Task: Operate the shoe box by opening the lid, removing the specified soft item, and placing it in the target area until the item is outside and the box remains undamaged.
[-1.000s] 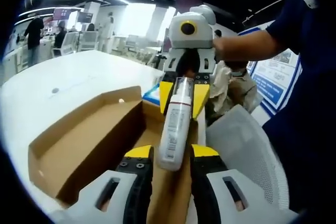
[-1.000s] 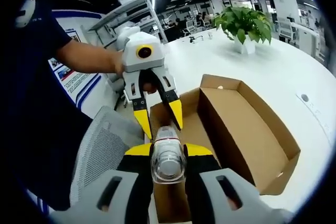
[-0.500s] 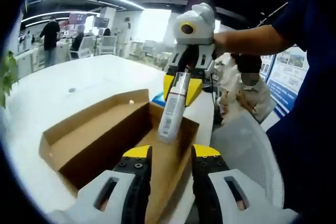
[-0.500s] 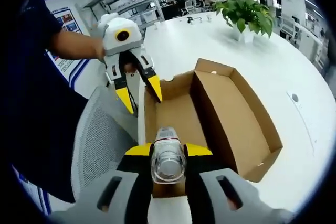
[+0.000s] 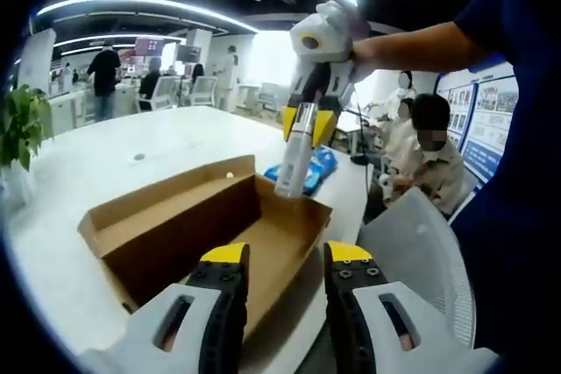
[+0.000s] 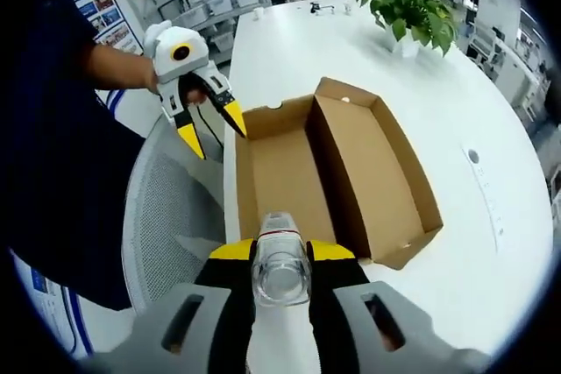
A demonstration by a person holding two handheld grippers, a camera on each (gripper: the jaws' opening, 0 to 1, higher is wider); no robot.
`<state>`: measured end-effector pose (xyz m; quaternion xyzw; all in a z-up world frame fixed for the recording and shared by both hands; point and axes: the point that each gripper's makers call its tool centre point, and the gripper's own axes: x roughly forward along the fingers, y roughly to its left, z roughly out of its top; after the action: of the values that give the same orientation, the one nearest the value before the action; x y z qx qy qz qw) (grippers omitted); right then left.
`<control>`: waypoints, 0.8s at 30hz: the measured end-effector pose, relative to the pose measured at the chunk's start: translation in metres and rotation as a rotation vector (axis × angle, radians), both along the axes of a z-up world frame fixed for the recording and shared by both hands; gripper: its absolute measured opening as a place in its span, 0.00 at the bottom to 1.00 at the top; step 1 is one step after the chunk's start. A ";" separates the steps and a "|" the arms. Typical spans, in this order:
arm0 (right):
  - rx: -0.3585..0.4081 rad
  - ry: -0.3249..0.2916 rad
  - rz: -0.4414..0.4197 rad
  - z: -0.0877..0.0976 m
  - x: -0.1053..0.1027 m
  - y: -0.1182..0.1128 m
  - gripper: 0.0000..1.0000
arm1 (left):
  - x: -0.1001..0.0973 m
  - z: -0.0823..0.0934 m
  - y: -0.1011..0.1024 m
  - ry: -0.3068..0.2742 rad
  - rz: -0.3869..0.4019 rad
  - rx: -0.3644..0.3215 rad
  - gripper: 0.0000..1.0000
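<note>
An open brown cardboard shoe box (image 5: 175,232) (image 6: 273,172) lies on the white table with its lid folded flat beside it. A white bottle (image 5: 294,157) (image 6: 280,262) with a clear cap hangs in the air above the box's near end. My right gripper (image 6: 280,251) (image 5: 306,124) is shut on the bottle's upper part. My left gripper (image 5: 286,256) (image 6: 214,131) is open and holds nothing; it hovers off the box's short end, over the table edge by the chair.
A grey mesh chair (image 5: 412,243) (image 6: 166,216) stands at the table edge by the box. A blue packet (image 5: 314,171) lies on the table beyond the box. A potted plant (image 6: 412,10) stands farther off. People (image 5: 429,146) sit to the right.
The right gripper has lifted the bottle up out of the box and clear of the left gripper's jaws. The left gripper has drawn back from the box, still open.
</note>
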<state>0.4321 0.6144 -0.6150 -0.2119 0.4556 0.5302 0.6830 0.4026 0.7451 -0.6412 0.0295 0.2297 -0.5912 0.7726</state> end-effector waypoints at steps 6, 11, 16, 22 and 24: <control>-0.048 -0.014 0.008 0.010 -0.004 -0.013 0.19 | -0.006 -0.001 -0.001 -0.003 -0.019 0.016 0.33; -0.097 -0.020 0.007 0.018 -0.007 -0.033 0.19 | -0.006 0.000 -0.002 -0.013 -0.017 0.015 0.33; -0.147 -0.023 -0.007 0.022 -0.006 -0.060 0.19 | -0.009 0.000 -0.006 -0.021 -0.030 0.022 0.32; -0.215 -0.019 -0.013 0.019 -0.008 -0.091 0.19 | -0.009 -0.002 -0.007 -0.020 -0.030 0.025 0.32; -0.232 -0.016 -0.016 0.017 -0.008 -0.101 0.19 | -0.009 -0.003 -0.007 -0.015 -0.030 0.030 0.32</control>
<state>0.4237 0.5134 -0.5984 -0.2899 0.5101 0.4670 0.6616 0.3933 0.7380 -0.6441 0.0488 0.2323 -0.5991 0.7647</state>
